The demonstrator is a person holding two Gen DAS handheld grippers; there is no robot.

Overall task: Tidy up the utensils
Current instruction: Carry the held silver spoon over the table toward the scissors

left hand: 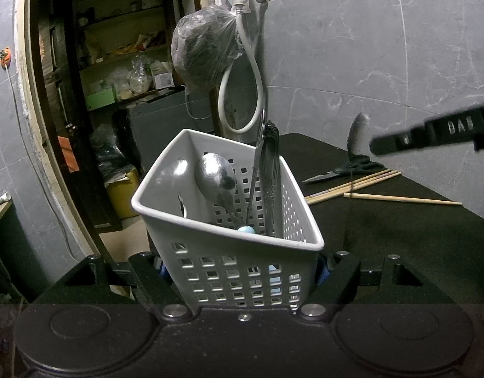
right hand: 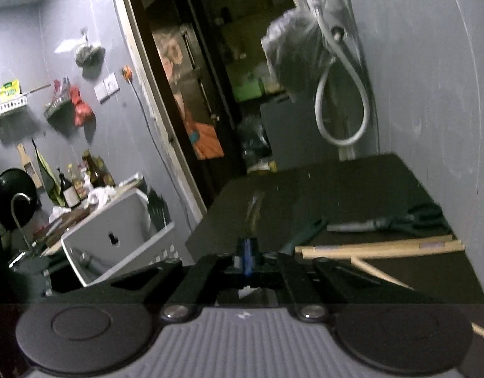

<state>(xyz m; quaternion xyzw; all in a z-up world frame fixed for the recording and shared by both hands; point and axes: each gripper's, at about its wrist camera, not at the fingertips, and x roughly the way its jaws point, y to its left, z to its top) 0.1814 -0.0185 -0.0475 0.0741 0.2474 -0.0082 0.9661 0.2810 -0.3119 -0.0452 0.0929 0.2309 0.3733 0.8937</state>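
The left tongs (left hand: 242, 271) pinch the basket (left hand: 229, 220); the right tongs (right hand: 246, 252), pinching a spoon (right hand: 253, 212), are nearer the chopsticks (right hand: 377, 247) lying sideways on the surface (right hand: 336, 189)

Caddy (left hand: 229, 245) mouth stood open on near left side, spoon (left hand: 215, 176) and upright handles (left hand: 268, 170) crowded far corner, scissors (left hand: 345, 170) and chopsticks (left hand: 399, 200) littered table (left hand: 415, 239) to right
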